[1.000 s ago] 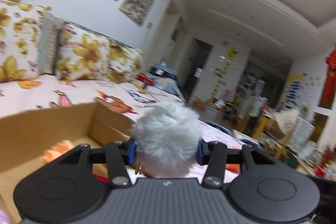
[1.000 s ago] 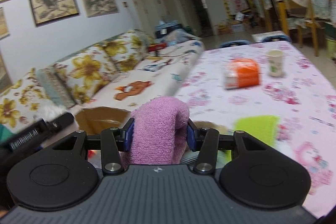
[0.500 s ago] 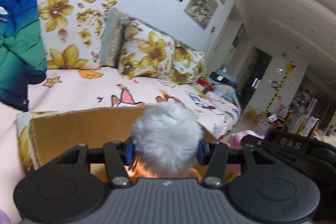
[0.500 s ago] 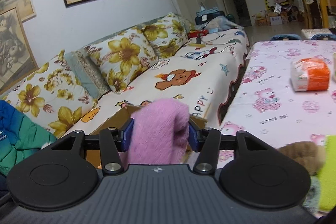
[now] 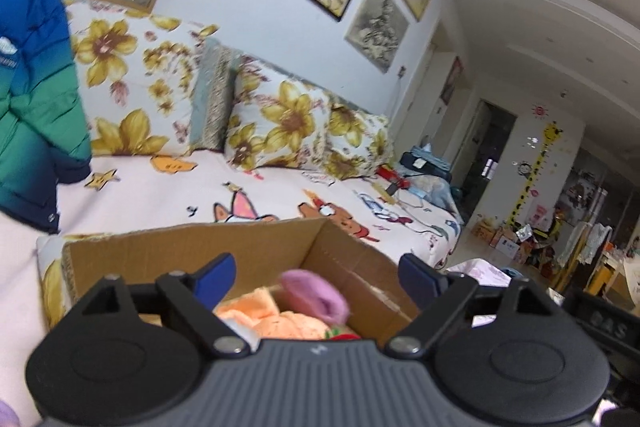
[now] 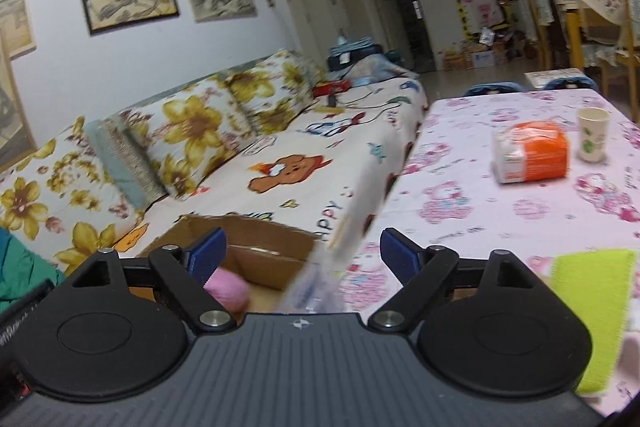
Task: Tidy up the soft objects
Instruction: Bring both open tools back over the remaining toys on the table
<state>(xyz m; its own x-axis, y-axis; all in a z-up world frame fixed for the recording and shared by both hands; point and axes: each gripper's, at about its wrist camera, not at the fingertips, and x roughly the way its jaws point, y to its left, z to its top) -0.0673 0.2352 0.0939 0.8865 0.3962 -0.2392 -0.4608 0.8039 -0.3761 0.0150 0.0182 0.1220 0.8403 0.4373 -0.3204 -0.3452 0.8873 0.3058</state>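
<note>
Cardboard box (image 5: 248, 251) sits at the sofa (image 5: 168, 195) edge beside the table (image 6: 480, 195), likely as the drop bin for soft items: corrugated, open-topped, stiff walls. Inside, at 6 o'clock in the left view: orange plush (image 5: 276, 323), nubby; pink knit roll (image 5: 316, 293), fuzzy, blurred, at box right. Lime towel (image 6: 592, 311) waits on the table at 4 o'clock. Left gripper (image 5: 318, 277) and right gripper (image 6: 304, 253): jaws opening, nothing between them.

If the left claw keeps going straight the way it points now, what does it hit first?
Probably the soft things in the cardboard box: the pink roll and orange plush lie right between the opening, empty fingers of the left claw. Past them is the box's far wall; depth is unclear.
</note>
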